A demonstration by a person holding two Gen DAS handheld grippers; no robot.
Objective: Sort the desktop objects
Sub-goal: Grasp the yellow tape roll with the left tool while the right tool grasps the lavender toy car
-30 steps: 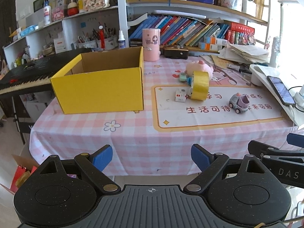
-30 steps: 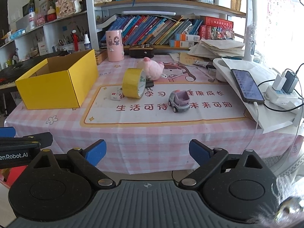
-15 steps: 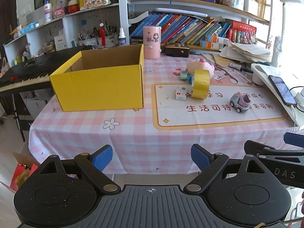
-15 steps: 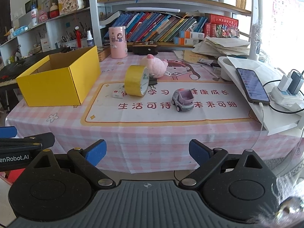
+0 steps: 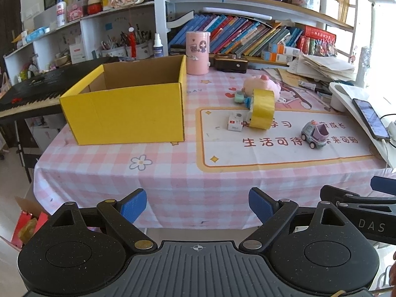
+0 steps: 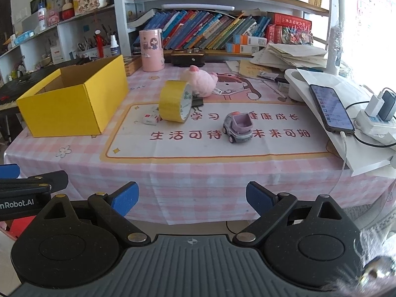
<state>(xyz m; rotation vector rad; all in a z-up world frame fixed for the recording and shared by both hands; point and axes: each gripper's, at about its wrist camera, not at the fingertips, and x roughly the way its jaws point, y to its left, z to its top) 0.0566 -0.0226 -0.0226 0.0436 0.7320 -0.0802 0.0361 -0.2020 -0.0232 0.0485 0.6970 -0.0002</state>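
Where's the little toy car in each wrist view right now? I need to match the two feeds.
Left wrist: the toy car sits right of centre on the printed mat, right of the yellow tape roll.
Right wrist: the toy car sits near centre, again right of the roll.
Shared landmark: the yellow box at the left.

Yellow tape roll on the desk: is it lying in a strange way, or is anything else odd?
The yellow tape roll stands on its edge, so it might roll. The pink plush pig lies on its side behind it. The toy car stands upright. Nothing looks spilled or damaged.
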